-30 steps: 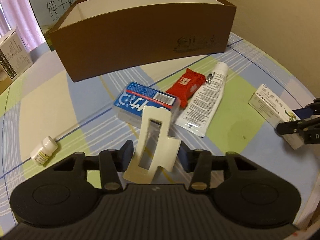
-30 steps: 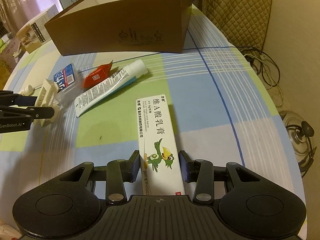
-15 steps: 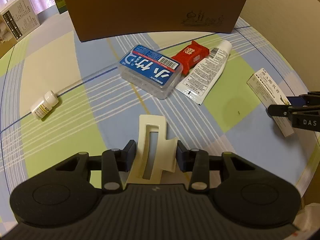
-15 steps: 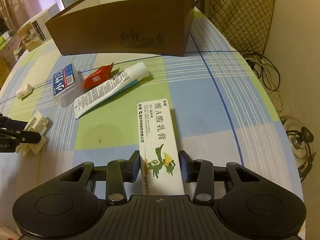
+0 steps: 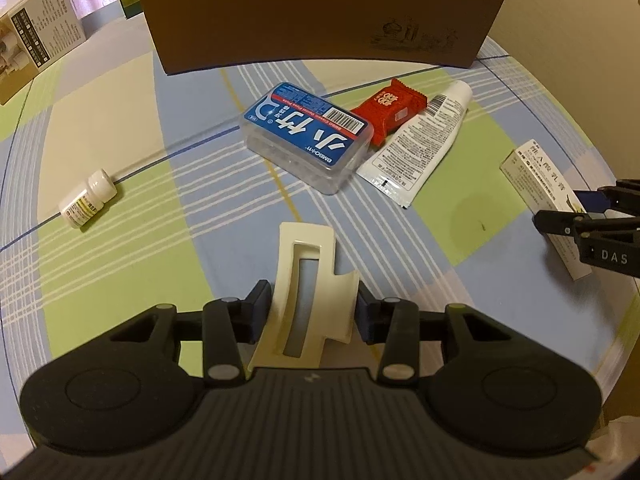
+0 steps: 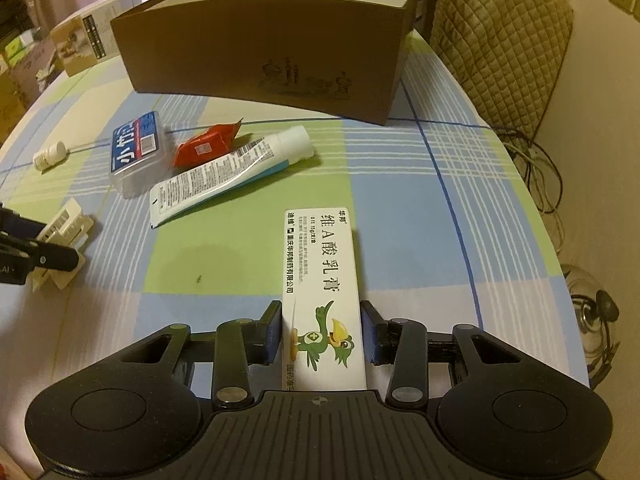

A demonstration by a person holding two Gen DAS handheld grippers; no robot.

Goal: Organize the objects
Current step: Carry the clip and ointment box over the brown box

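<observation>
My left gripper (image 5: 314, 308) is shut on a cream plastic hair clip (image 5: 308, 264), which sits low over the checked tablecloth near the front. In the right wrist view the same clip (image 6: 66, 228) shows at the left edge, between the left gripper's fingers (image 6: 52, 258). My right gripper (image 6: 322, 332) is shut on a long white ointment box (image 6: 320, 264) with a green bird print, and the box lies flat on the cloth. The open brown cardboard box (image 6: 260, 52) stands at the back.
Between the grippers and the brown box lie a clear case with a blue label (image 5: 308, 136), a red snack packet (image 5: 390, 110), a white tube (image 5: 420, 140) and a small pill bottle (image 5: 88, 200). Cartons (image 5: 28, 40) stand at the back left. A quilted chair (image 6: 500, 40) and cables are beyond the table's right edge.
The left gripper has brought the hair clip down and back toward the near edge, away from the blue case. The right gripper stays on the ointment box, only slightly turned.
</observation>
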